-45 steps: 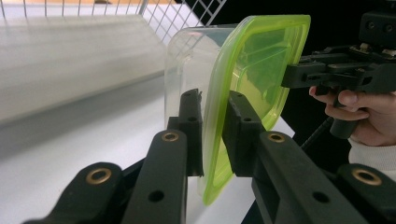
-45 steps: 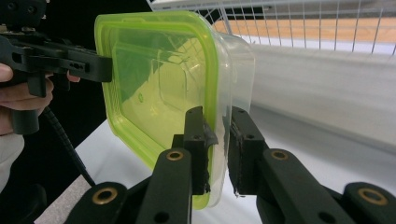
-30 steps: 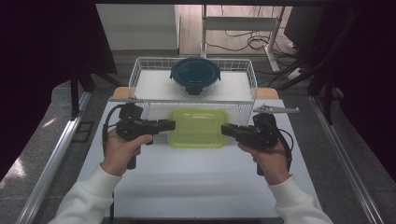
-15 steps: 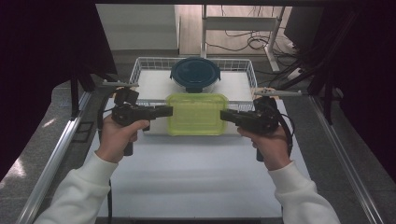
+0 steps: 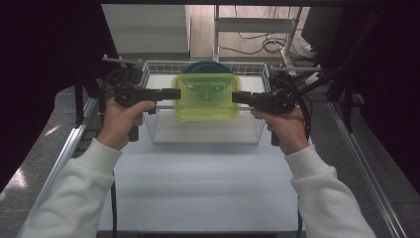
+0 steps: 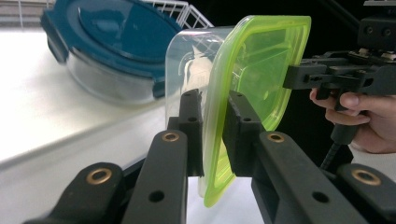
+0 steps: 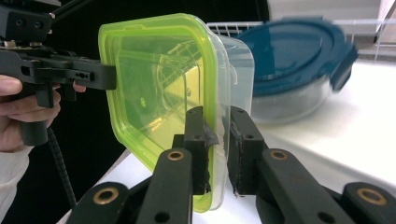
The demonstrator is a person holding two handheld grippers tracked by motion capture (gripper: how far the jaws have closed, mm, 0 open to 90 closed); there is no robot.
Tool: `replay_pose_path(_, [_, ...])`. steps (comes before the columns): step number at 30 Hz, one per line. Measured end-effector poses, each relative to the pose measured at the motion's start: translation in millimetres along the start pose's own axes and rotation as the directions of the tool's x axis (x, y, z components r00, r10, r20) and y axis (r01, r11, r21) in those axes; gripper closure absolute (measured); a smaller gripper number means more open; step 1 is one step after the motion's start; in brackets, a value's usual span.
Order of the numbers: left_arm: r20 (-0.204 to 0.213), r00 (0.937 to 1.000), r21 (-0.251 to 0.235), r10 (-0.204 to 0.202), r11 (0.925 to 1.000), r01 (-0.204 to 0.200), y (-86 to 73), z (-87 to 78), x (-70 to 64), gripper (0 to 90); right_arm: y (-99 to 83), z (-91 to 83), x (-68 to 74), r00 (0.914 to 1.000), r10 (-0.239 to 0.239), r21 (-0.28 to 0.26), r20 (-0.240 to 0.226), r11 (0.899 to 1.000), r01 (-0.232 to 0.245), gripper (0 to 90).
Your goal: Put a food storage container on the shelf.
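Now the green-lidded container (image 5: 206, 96) has moved over the wire basket (image 5: 153, 133).

Dim, dark-edged high view; gripper views bright, with glare whitening the blurred background table (image 6: 56, 107).

No readable text, label, brand or number for you anywhere. Embossed marks on green lid (image 7: 154, 88) near blue-lidded bowl (image 7: 289, 60) too blurred to read.

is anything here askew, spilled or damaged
Nothing stands out. The green-lidded box is held level over the wire basket by the left gripper and right gripper, lid on; the blue-lidded bowl sits closed.
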State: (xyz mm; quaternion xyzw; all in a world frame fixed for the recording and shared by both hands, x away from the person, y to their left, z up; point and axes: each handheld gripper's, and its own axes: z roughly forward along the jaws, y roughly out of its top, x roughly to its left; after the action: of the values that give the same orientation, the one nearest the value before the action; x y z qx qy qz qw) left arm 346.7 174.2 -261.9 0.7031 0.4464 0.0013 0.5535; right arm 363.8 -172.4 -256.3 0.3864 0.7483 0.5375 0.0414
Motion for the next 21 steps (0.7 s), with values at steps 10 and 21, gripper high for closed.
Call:
replay_pose_path(10, [-0.008, 0.9999, 0.013, -0.011, 0.9999, 0.011, 37.9, 4.5, 13.7, 79.4, 36.2, 11.3, -12.2, 0.9997, 0.023, 0.001, -0.003, 1.000, -0.023, 78.6])
replay_pose_path(21, [0.000, 0.9977, 0.029, -0.068, 0.9973, 0.068, 65.8, 22.8, 37.0, 79.6, 61.4, 26.1, -32.2, 0.9971, 0.075, 0.024, 0.010, 0.997, -0.075, 78.7])
